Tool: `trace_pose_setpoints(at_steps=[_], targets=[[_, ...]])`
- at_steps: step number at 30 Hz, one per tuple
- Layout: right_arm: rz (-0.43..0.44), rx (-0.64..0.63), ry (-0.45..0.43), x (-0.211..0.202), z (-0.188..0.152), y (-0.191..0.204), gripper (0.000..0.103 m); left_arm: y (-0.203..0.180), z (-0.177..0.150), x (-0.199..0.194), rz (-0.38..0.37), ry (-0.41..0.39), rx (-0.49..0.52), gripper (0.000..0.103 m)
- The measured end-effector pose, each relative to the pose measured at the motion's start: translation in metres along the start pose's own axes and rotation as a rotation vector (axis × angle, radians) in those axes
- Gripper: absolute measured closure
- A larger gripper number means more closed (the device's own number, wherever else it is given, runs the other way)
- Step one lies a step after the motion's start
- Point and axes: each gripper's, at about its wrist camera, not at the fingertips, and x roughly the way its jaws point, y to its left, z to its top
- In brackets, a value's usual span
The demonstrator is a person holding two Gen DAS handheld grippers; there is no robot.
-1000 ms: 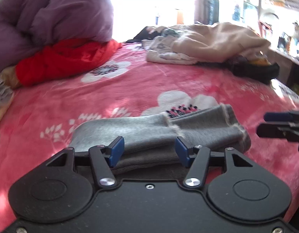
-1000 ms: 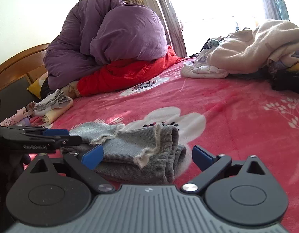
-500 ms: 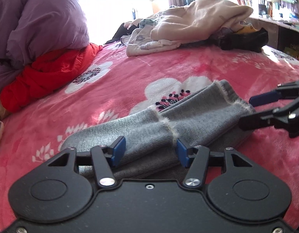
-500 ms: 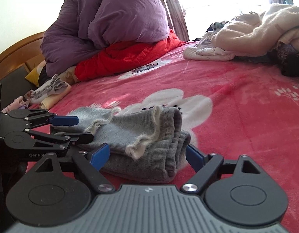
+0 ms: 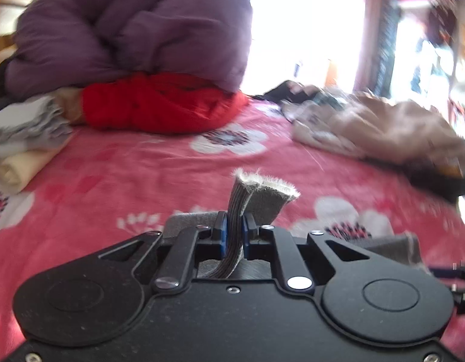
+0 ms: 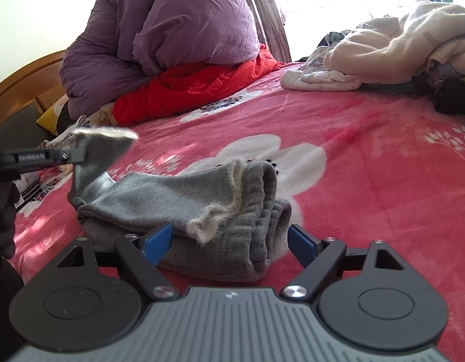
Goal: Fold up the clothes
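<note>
Left gripper (image 5: 233, 235) closing on (lifted) grey garment (image 5: 259, 199).

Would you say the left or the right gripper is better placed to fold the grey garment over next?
Left, probably: the left gripper is closing on the grey garment; the right gripper stands open.

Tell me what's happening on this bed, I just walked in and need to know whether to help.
A person is folding a grey knit garment on the pink floral blanket. The left hand-held gripper is closing on one fuzzy-edged end, raised off the blanket. The right hand-held gripper is open around the folded end. More clothes wait behind.
</note>
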Motion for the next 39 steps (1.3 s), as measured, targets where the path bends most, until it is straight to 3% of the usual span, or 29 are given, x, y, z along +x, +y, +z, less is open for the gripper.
trace_pose_setpoints(at_steps=[9,13,20,23,25,28,29,31,39], targets=[[-0.003,0.026,-0.005,-0.001,0.000,-0.004,0.019,0.076,0.005,-0.012,0.181,-0.041,-0.217,0.094],[0.003,0.043,-0.009,-0.002,0.001,-0.007,0.019,0.105,0.002,-0.008,0.213,-0.034,-0.306,0.094],[0.000,0.034,0.005,0.000,0.000,-0.006,0.019,0.134,-0.001,0.001,0.308,-0.003,-0.366,0.094],[0.000,0.035,0.007,0.000,0.000,-0.007,0.019,0.140,-0.004,0.007,0.396,0.046,-0.372,0.078],[0.001,0.037,0.008,0.000,0.000,-0.007,0.019,0.139,-0.005,0.005,0.392,0.047,-0.367,0.078],[-0.002,0.036,0.002,0.000,0.000,-0.008,0.019,0.122,-0.002,0.000,0.393,0.029,-0.291,0.067],[-0.003,0.035,-0.005,-0.001,0.000,-0.008,0.019,0.116,-0.001,-0.002,0.387,0.023,-0.266,0.064],[-0.003,0.045,-0.013,-0.003,0.001,-0.009,0.019,0.099,0.001,-0.003,0.286,0.013,-0.212,0.063],[0.004,0.100,-0.028,-0.006,0.003,-0.018,0.019,-0.024,-0.014,-0.012,-0.239,0.017,0.177,0.063]])
